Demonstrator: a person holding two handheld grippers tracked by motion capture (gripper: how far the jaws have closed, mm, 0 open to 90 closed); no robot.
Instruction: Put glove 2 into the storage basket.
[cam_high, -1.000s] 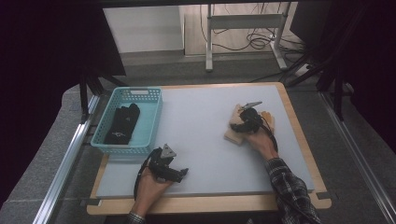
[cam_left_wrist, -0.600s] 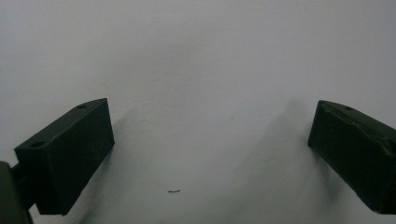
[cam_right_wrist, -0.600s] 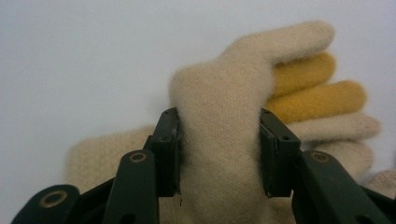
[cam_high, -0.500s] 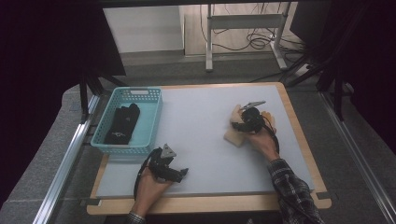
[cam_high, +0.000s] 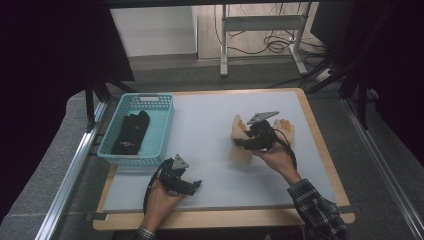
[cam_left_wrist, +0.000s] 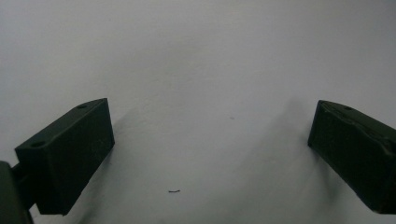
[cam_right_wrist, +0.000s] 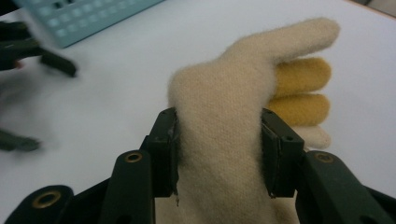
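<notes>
High view: against the frames from a second and half a second back, the right gripper (cam_high: 248, 141) is seen shifted slightly toward the blue basket (cam_high: 162, 131), and the cream glove (cam_high: 238, 145) beneath it now appears raised off the white mat (cam_high: 210, 125), its fingers pointing away from the person. This is judged to mean the glove has been picked up and is about to be carried toward the basket, where a pair of black gloves (cam_high: 131, 132) is already laid. The left gripper (cam_high: 196, 185) is found where it was, resting on the mat just in front of the basket's near-right corner.

Seen in the right gripper view, the jaws are closed partway on the cream glove (cam_right_wrist: 224, 140), its knit pinched between the two pads at the palm, while yellow fingertips (cam_right_wrist: 301, 91) of a second glove are visible behind it. Seen in the left gripper view, the jaws are held wide apart over bare mat (cam_left_wrist: 201, 70), with nothing between them.
</notes>
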